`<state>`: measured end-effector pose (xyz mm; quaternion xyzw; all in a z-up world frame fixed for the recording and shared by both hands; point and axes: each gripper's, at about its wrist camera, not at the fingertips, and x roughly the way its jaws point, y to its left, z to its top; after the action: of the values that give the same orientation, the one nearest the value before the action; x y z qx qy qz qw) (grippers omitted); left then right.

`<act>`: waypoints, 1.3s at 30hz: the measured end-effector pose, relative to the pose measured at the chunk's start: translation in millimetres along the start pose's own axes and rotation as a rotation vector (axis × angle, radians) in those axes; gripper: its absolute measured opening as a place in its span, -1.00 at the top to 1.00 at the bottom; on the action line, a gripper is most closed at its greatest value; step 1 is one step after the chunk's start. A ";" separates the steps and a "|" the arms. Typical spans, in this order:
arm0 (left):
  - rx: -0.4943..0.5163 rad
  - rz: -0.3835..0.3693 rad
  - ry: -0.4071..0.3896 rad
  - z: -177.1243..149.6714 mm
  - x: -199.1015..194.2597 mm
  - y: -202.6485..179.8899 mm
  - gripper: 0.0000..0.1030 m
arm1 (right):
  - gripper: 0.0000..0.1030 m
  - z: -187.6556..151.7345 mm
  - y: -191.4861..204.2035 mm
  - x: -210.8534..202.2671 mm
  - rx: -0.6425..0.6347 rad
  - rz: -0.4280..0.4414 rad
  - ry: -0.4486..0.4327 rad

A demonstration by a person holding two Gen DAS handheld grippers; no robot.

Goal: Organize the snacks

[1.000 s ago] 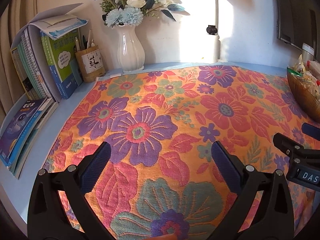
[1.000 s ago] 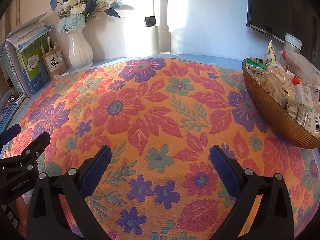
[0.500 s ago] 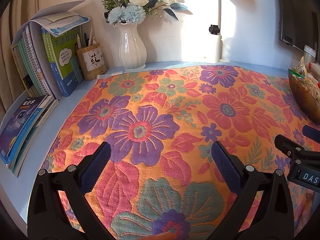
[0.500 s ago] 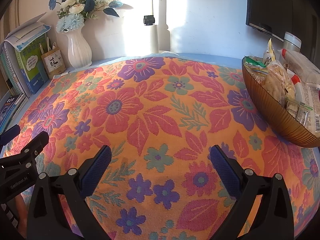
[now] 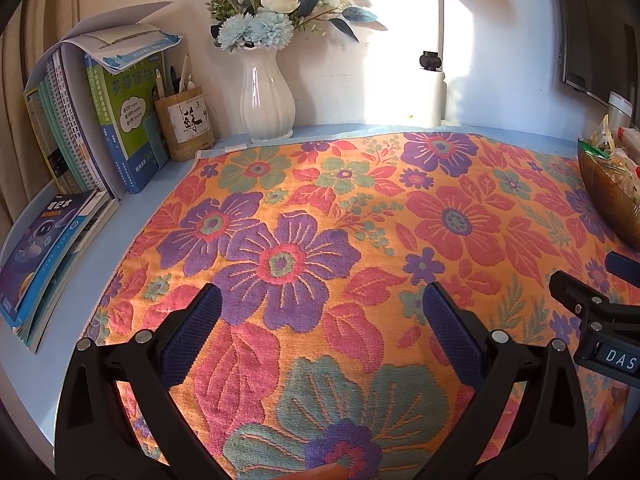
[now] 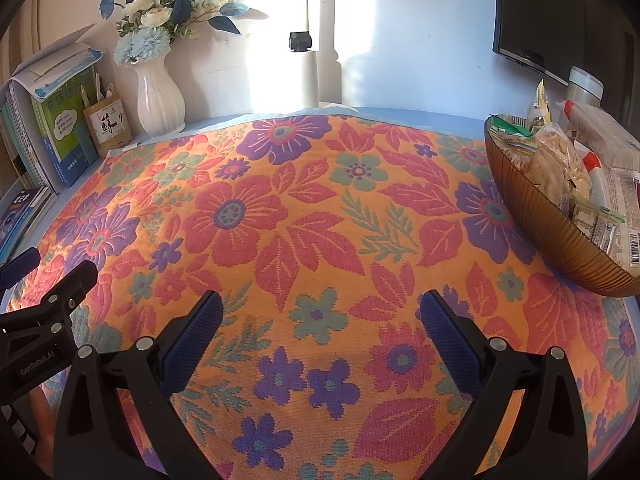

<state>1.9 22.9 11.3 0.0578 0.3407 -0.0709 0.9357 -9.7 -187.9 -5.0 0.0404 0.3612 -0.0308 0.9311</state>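
Right wrist view shows my right gripper (image 6: 320, 316) with jaws wide apart and nothing between them, hovering over the floral cloth (image 6: 280, 220) that covers the surface. The snacks (image 6: 556, 164) sit heaped in the brown bowl (image 6: 560, 248) at the far right of the cloth, with more packets just behind it. Over the last second little has changed: both views have drifted only slightly, the bowl edging a touch nearer in my right view. My left gripper (image 5: 320, 316) is likewise spread apart and empty, over the purple flower, well apart from the bowl, which shows only at the right edge of its view. Vase (image 5: 266, 96), pen holder (image 5: 185, 124) and books (image 5: 100, 120) line the back left. I judge sorting hasn't started; my right side is best placed to reach the bowl first.
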 end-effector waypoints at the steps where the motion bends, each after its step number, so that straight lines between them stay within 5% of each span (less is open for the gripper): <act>1: 0.000 0.000 0.000 0.1 0.2 0.0 -0.94 | -0.91 0.1 -0.2 0.2 0.001 0.001 0.001; 39: 0.012 -0.018 0.013 -1.0 1.2 -2.1 -0.94 | -0.91 -1.0 -0.4 1.8 0.002 0.006 0.011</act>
<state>1.7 20.9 9.6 0.0608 0.3469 -0.0812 0.9324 -9.0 -188.3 -6.9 0.0427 0.3663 -0.0284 0.9291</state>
